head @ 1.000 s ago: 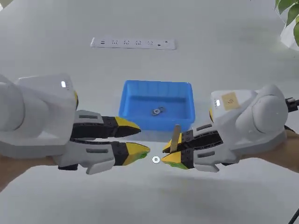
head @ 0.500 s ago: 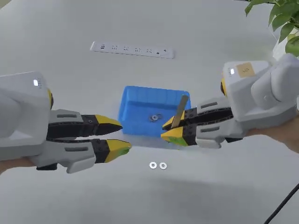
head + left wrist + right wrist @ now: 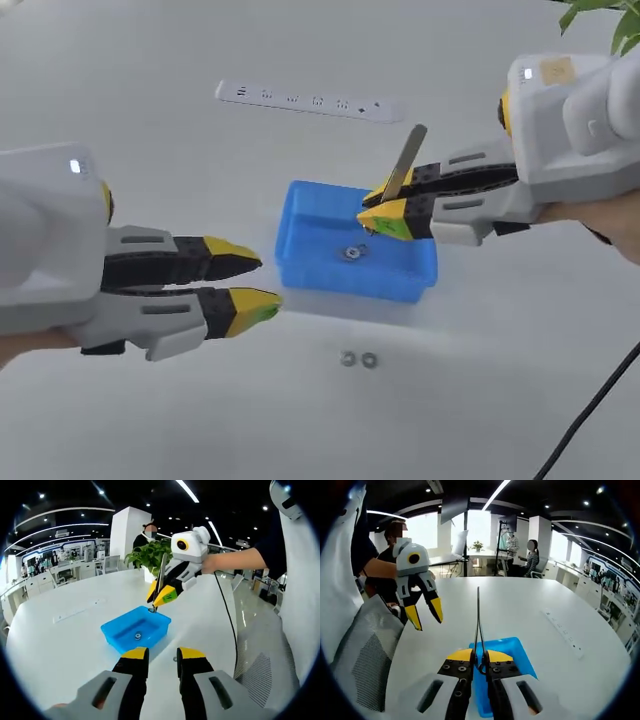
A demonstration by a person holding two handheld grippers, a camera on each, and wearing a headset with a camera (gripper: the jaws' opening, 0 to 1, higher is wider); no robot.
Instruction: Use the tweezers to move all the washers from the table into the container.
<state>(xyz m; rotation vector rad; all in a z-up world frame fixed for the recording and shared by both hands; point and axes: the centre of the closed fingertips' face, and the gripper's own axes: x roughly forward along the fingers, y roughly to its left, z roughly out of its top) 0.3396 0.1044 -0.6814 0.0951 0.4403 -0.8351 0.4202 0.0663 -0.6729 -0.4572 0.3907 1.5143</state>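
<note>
A blue container (image 3: 300, 262) sits mid-table with washers (image 3: 352, 252) lying in it. Two washers (image 3: 358, 359) lie side by side on the white table in front of it. My right gripper (image 3: 383, 216) is shut on the tweezers (image 3: 403, 165) and hovers over the container's far right corner. The tweezer tips point down into it; whether they hold a washer is too small to tell. My left gripper (image 3: 258, 280) stands open, holding nothing, left of the container. In the left gripper view the container (image 3: 120, 630) lies ahead of my open gripper (image 3: 163, 655). The right gripper view shows the gripper (image 3: 479, 656) clamping the tweezers (image 3: 478, 615) above the container (image 3: 512, 652).
A white power strip (image 3: 310, 102) lies on the table beyond the container. A black cable (image 3: 590, 415) runs off the right side. Plant leaves (image 3: 615, 15) reach in at the top right corner. People stand in the room far behind.
My right gripper lifted the tweezers from the table in front of the container up and back over the container. The two washers on the table came into sight. The left gripper drew back leftwards.
</note>
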